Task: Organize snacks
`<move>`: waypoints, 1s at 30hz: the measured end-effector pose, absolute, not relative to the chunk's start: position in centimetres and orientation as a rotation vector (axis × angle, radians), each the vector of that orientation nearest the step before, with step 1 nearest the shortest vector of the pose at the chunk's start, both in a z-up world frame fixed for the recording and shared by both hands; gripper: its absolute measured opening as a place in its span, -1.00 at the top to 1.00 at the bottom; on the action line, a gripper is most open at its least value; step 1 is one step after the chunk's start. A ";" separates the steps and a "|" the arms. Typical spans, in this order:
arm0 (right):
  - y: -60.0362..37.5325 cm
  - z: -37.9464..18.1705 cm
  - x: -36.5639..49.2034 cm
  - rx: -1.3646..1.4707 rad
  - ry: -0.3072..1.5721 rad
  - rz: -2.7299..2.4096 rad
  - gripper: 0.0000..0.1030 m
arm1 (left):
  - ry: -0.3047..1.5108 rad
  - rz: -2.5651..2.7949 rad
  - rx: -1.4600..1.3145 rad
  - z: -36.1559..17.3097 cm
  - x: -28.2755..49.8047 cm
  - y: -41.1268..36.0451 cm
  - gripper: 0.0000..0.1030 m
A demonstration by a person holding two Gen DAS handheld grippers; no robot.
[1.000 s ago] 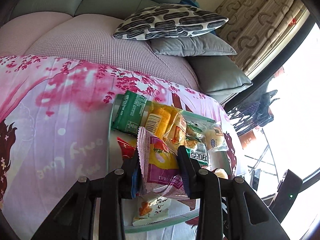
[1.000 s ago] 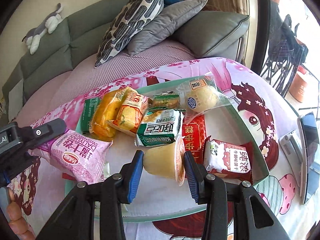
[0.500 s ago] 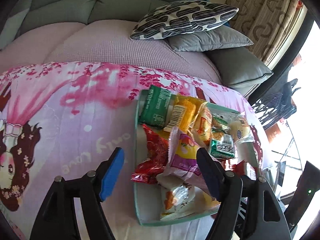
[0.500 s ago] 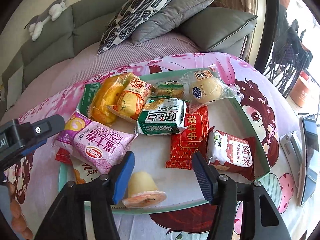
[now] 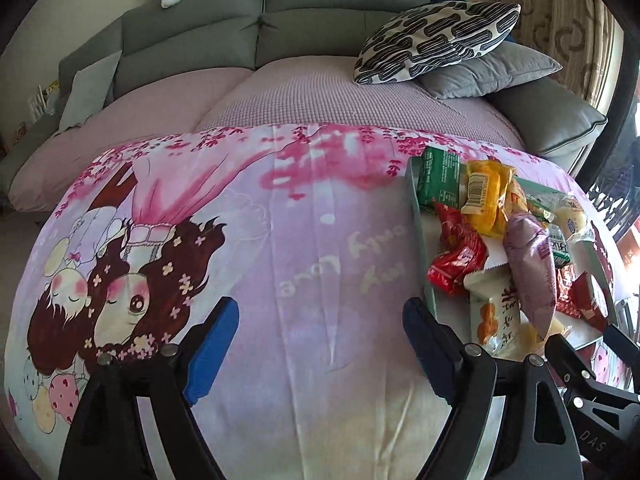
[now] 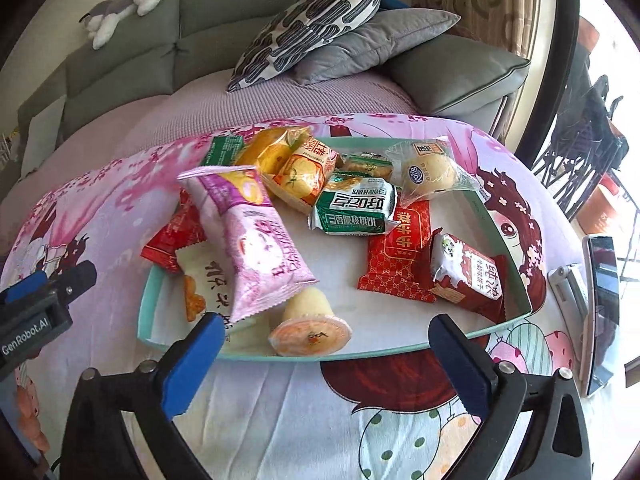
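A grey sofa (image 6: 140,52) with a pink cover and stacked cushions (image 6: 320,20) stands behind a tabletop draped in a pink cartoon-print cloth (image 5: 260,248). On the cloth sits a shallow mint-green tray (image 6: 145,312), the one container in view, and all the snacks lie inside it. A long pink-and-purple swiss-roll packet (image 6: 256,240) lies across a white packet with orange print (image 6: 200,276) and a red wrapper (image 6: 168,240) at the tray's left end. Behind them are yellow cake packets (image 6: 296,164) and a dark green packet (image 6: 222,150). In the middle lies a green-and-white biscuit pack (image 6: 352,210), with a clear-wrapped round bun (image 6: 430,172) just beyond it. Two red packets, one flat (image 6: 396,256) and one with a white panel (image 6: 468,272), rest toward the right end. A small jelly cup (image 6: 310,324) lies tipped on its side against the near rim, touching the swiss-roll packet's end. The right tool (image 6: 326,354) hovers over the near rim, its jaws opening wide around nothing, the cup just ahead of them. The left tool (image 5: 320,344) hangs over bare cloth beside the tray, jaws opening, also empty. A phone on a stand (image 6: 600,308) sits at the far right.
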State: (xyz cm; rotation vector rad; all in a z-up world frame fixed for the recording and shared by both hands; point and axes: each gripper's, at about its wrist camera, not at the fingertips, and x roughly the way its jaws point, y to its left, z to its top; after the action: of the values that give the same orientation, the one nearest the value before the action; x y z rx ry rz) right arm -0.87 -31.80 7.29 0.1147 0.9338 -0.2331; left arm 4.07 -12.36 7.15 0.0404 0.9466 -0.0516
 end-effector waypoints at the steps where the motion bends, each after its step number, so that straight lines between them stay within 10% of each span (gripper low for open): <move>1: -31.5 7.3 -1.1 0.114 0.933 -0.231 -1.00 | 0.952 -0.050 0.043 6.9 3.6 -12.2 -0.64; 30: -30.2 5.3 -1.8 0.084 0.986 -0.217 -1.00 | 0.974 -0.031 0.082 4.3 1.6 -11.5 -0.64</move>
State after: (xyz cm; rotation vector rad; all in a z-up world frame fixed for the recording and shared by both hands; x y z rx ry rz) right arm -1.85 -30.17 5.34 0.0836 0.9858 -0.2172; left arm 1.63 -11.50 4.33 0.0824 0.9736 -0.0309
